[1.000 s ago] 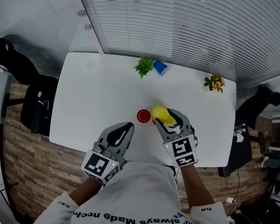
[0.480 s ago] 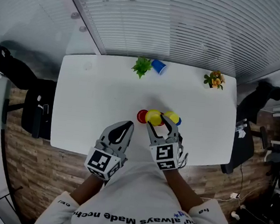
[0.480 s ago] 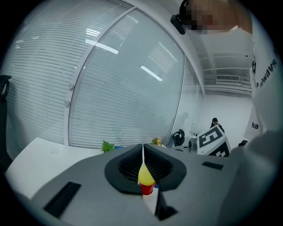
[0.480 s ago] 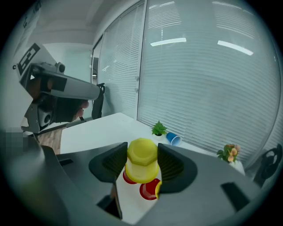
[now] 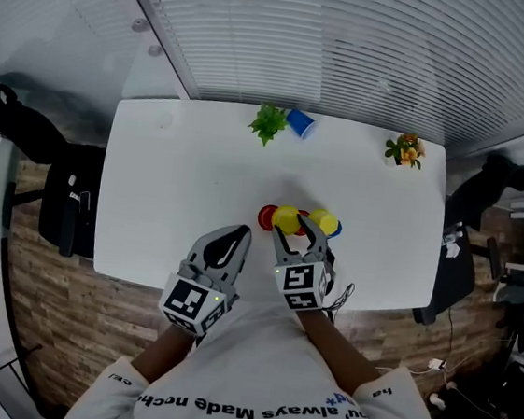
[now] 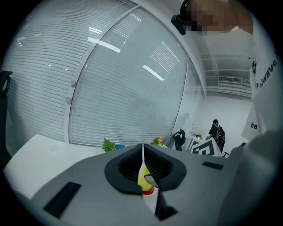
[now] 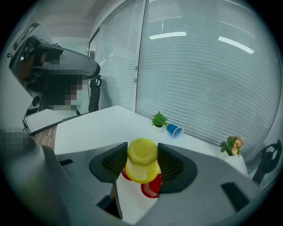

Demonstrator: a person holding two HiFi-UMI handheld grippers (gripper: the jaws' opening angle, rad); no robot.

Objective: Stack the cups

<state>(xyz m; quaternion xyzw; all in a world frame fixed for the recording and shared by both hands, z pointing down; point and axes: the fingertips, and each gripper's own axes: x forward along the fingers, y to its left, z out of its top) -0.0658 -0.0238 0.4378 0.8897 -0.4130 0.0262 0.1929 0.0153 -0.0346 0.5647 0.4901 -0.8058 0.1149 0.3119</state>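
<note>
Currently the right claw (image 7: 142,152) is clamped on the yellow cup (image 7: 142,167), which sits upside down between the pads with its base up. It is over the near middle of the white worktop (image 5: 181,176). Just beneath and beyond it stand two red cups (image 7: 151,187), and whether the yellow one touches them cannot be told. The left claw (image 6: 143,164) is closed on nothing, just left of the right one. At the far edge a blue cup (image 5: 299,122) lies on its side beside a small green plant (image 5: 269,122), with a flower pot (image 5: 406,151) well off to the right.
</note>
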